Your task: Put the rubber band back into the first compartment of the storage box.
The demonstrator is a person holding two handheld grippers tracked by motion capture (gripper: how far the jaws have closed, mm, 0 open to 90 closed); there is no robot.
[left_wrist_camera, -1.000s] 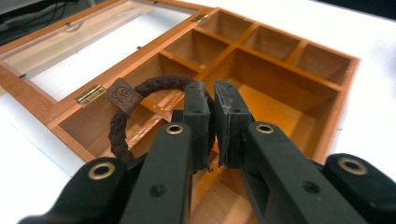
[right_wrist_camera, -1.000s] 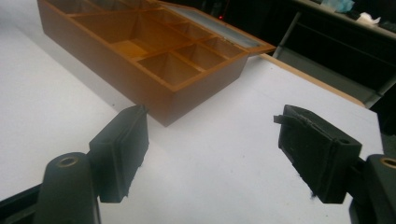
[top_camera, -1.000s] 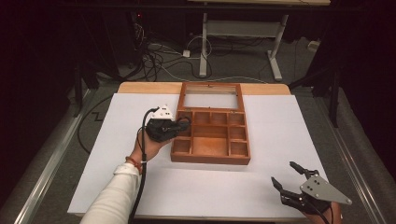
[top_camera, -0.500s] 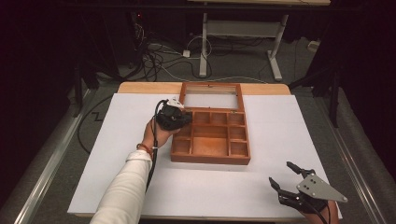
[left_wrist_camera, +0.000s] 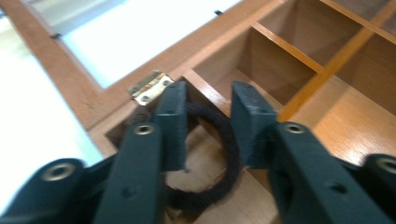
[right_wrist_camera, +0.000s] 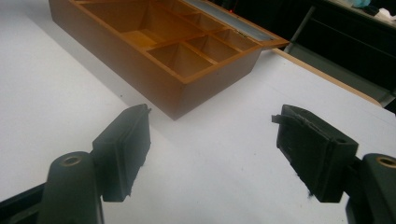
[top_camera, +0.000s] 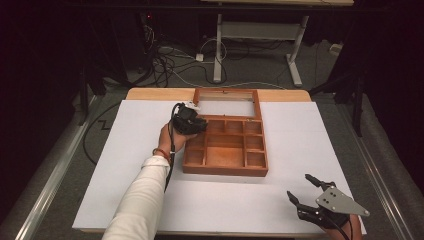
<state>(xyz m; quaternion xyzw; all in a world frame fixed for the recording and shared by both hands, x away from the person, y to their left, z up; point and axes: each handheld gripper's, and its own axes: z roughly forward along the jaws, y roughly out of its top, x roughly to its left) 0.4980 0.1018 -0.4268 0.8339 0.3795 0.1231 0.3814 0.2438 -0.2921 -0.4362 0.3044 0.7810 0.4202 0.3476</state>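
1. Left gripper point(left_wrist_camera: 208, 126) fingers are just opening, a black hair tie point(left_wrist_camera: 219, 154) lying loose between them in the wooden box's point(top_camera: 225, 170) corner compartment
2. Right gripper point(top_camera: 304, 192) fingers are hanging wide open over the tabletop point(top_camera: 300, 130)

Our left forearm point(top_camera: 142, 192), in a white sleeve, runs from six o'clock up toward twelve, its hand point(top_camera: 172, 137) wrapped around the left gripper point(left_wrist_camera: 208, 122), which tips downward. Its jaws have just been opening and now stand a little apart, their pads pressing on nothing. At about five o'clock our right gripper point(top_camera: 302, 190) sits low with its jaws spread wide, pointing toward ten o'clock, the grey plate on top.
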